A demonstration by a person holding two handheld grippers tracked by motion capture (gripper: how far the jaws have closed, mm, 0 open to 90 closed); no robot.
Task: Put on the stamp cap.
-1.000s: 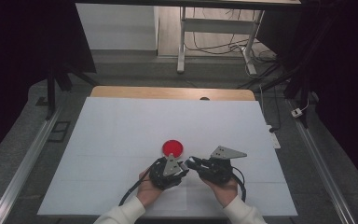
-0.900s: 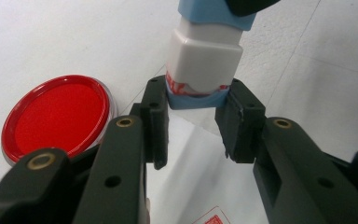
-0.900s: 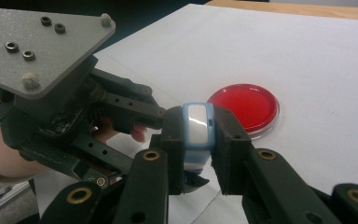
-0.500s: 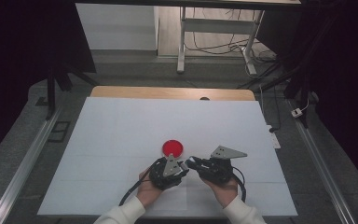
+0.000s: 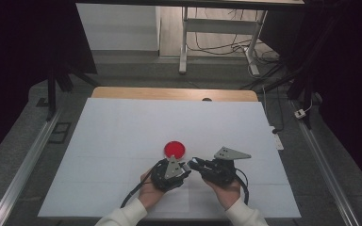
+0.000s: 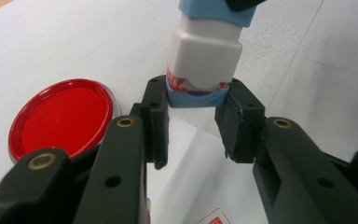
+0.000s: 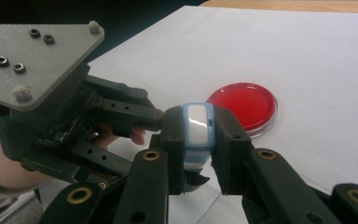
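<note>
High view has the white worktop (image 5: 122, 136) spread wide, with a red round lid (image 5: 175, 149) lying flat near its front middle and both hands working just behind it, close to the person. The left hand-held gripper (image 6: 193, 105) is clamped on the pale blue end of a small white and blue block (image 6: 205, 60), which looks like a stamp with red marks at its seam; the right hand-held gripper (image 7: 196, 133) pinches the opposite blue end (image 7: 196, 126), so the little thing hangs between the two, above the worktop and just beside the lid. To my eye the job now is pulling the two parts apart. Best done with a straight pull along the block's length, both grips kept firm and square, no twisting, since each pair of pads holds only a narrow edge and could slip off.
</note>
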